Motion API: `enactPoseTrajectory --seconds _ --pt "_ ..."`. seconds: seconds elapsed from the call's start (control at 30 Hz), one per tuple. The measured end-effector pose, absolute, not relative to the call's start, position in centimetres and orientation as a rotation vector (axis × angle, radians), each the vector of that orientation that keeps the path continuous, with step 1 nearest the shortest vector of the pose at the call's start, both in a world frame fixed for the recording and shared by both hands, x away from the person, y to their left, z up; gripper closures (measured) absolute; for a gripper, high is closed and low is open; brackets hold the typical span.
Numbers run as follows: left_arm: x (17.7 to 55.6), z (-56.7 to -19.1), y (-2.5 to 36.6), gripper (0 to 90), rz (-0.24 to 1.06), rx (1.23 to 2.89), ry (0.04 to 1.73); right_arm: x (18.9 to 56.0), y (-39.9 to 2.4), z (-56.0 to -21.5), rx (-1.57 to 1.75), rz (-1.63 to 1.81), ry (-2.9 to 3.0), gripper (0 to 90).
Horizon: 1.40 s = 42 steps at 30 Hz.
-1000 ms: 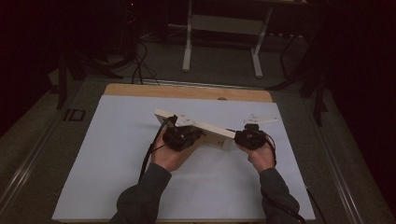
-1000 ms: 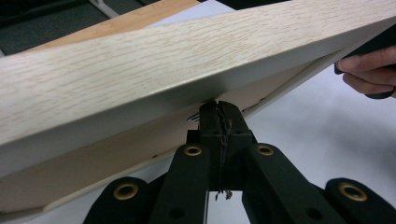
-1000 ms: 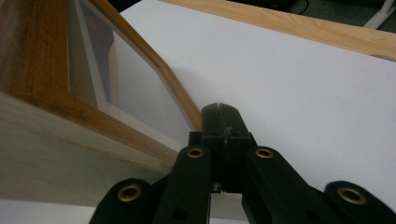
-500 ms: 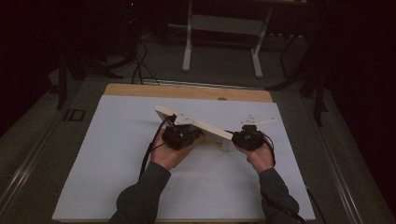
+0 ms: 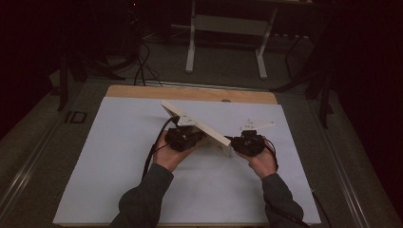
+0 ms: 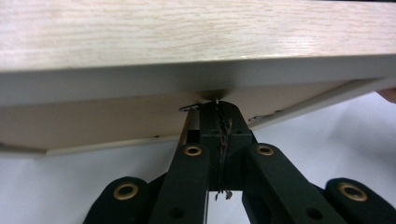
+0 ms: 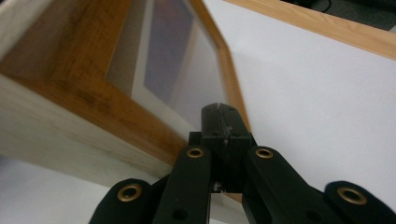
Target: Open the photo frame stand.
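Both my claws are closed and hold nothing: my left gripper (image 6: 218, 106) nudges the back of the picture frame (image 5: 199, 127), my right gripper (image 7: 223, 111) its glass front. The frame stands tilted on its edge on the white mat (image 5: 119, 156). Next I judge I must steady it upright.

Both forearms come in from the bottom edge, angled inward in dark sleeves. The left hand (image 5: 167, 153) holds the left tongs (image 5: 186, 137) pointing away from the body, jaws pressed fully together. The right hand (image 5: 263, 161) holds the right tongs (image 5: 247, 142) turned toward the left, jaws likewise closed tight.
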State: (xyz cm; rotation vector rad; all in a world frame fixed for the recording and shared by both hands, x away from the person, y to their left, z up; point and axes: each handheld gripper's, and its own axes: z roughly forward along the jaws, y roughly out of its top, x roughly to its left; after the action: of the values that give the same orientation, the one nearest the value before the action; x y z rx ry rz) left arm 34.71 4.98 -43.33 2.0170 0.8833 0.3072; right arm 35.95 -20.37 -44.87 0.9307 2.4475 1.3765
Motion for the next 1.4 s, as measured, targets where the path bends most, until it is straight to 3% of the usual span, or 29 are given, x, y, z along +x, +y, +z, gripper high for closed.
enactPoseTrajectory --seconds 1.4 --pt "36.1 -44.1 5.5 90.0 0.254 2.002 0.87 34.5 -19.8 -45.1 0.87 1.371 2.51 90.0"
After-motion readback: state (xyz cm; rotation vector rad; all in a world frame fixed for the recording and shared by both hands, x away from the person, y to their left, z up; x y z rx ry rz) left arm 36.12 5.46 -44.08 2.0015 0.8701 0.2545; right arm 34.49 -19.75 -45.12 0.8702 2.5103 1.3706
